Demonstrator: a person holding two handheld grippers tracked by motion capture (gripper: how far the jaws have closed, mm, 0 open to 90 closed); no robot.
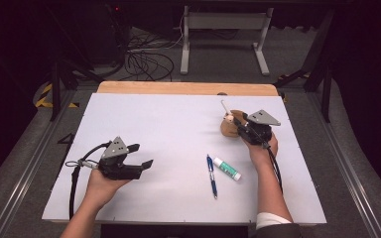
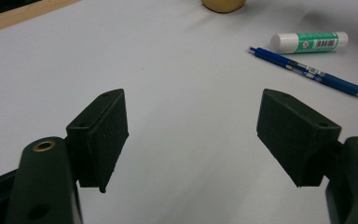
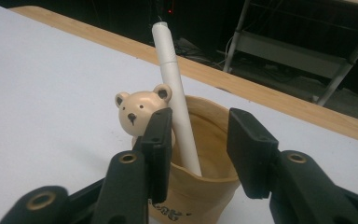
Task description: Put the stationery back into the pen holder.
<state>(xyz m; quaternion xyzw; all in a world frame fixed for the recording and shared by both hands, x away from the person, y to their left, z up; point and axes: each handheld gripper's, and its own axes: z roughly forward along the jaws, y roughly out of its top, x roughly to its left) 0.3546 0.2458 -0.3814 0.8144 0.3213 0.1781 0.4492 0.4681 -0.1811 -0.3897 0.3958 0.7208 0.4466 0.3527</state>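
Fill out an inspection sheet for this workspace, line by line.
Surface: white sheet over a wooden tabletop, bare in the middle.
Job's things: tan bear-faced pen cup holding a white pen that leans on its rim; blue ballpoint pen and white glue stick with green label lying flat beside each other.
Clutter: nothing seen.
Grippers: left tool open, holding nothing; right tool open at the cup, the white pen between its jaws.
Cables: black cable trailing from the left tool; tangle of cables on the floor.
Surroundings: grey metal frame beyond the table.
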